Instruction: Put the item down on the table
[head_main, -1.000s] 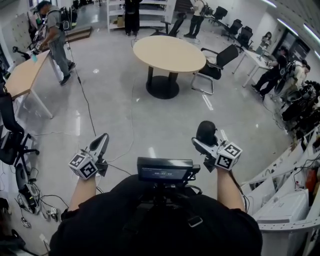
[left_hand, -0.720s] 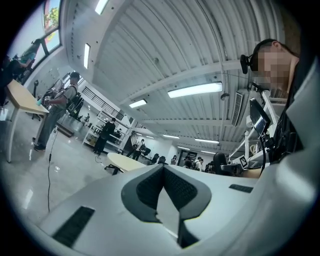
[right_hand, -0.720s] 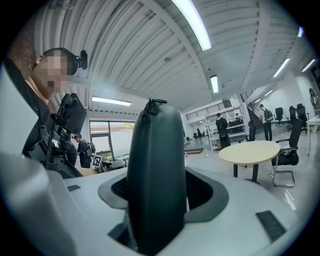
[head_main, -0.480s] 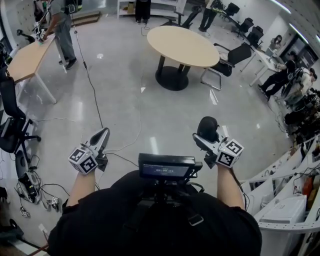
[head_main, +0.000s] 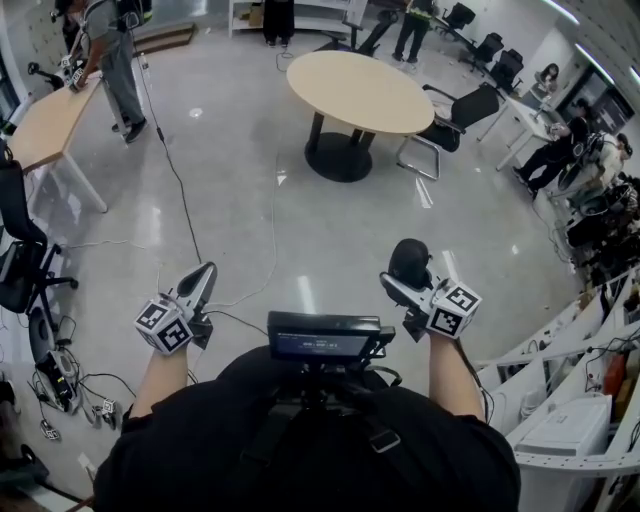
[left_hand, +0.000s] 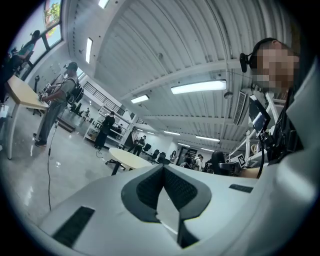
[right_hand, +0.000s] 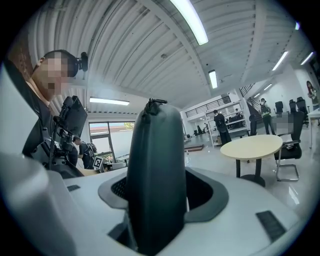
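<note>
A dark drawstring pouch (head_main: 409, 263) stands upright between the jaws of my right gripper (head_main: 401, 280), which is shut on it and held at waist height over the floor. In the right gripper view the pouch (right_hand: 156, 170) fills the centre and hides the inner pads. My left gripper (head_main: 205, 273) hangs at the same height on the left, shut, with nothing in it; its fingertips (left_hand: 150, 187) meet edge to edge. The round beige table (head_main: 360, 90) stands well ahead of both grippers, also seen as the round table (right_hand: 251, 146) to the right of the pouch.
A black office chair (head_main: 455, 118) stands at the round table's right side. A long wooden desk (head_main: 45, 135) with a person (head_main: 110, 60) beside it is at the far left. A cable (head_main: 270, 235) runs across the grey floor. White desks (head_main: 570, 430) and seated people line the right.
The view has shifted a little, so the round table sits slightly further right and higher. Both grippers keep their pose, and the pouch stays in the right one.
</note>
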